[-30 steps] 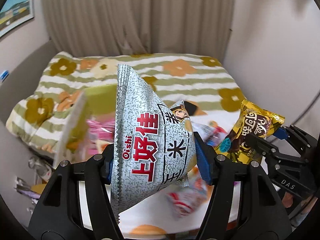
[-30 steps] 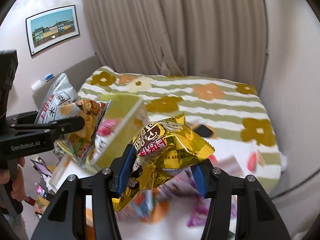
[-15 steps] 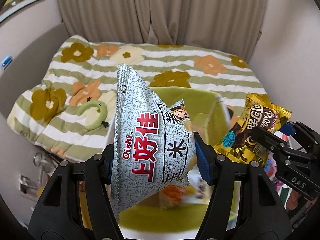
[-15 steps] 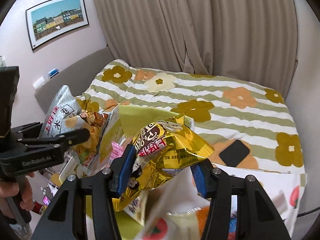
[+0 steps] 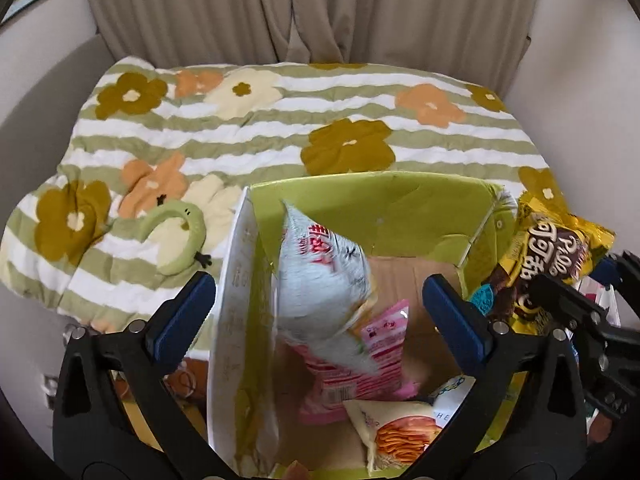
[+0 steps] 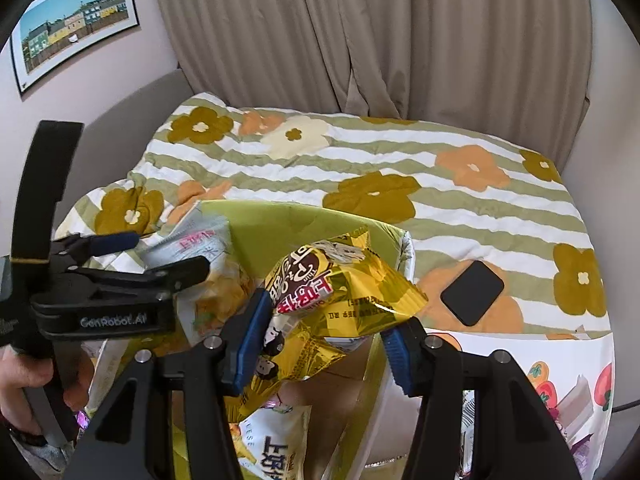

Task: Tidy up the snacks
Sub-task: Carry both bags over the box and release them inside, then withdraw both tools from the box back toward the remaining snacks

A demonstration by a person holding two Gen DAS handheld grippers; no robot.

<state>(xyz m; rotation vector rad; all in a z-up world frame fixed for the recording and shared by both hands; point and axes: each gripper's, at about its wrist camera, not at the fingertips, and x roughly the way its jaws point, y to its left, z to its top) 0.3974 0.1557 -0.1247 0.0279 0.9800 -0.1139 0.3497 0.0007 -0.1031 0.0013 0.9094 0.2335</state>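
Left gripper (image 5: 320, 308) now stands wide apart over the green box (image 5: 384, 200); half a second ago it was clamped on the grey bag (image 5: 324, 280), which is now loose and blurred between the pads, dropping into the box. Judgement: release just made, bag in free fall, likely to land on the pink packet (image 5: 360, 364) lying on the box floor beside an orange-print packet (image 5: 400, 428). Right gripper (image 6: 324, 344) remains clamped on the gold bag (image 6: 332, 300), held just above the box's right wall. Box sits at the bed edge, on or against the flowered quilt (image 5: 280, 128); a black phone (image 6: 472, 294) lies on the quilt, well apart. Implication: one snack stowed; gold bag is next, needing a short move left over the opening before release.
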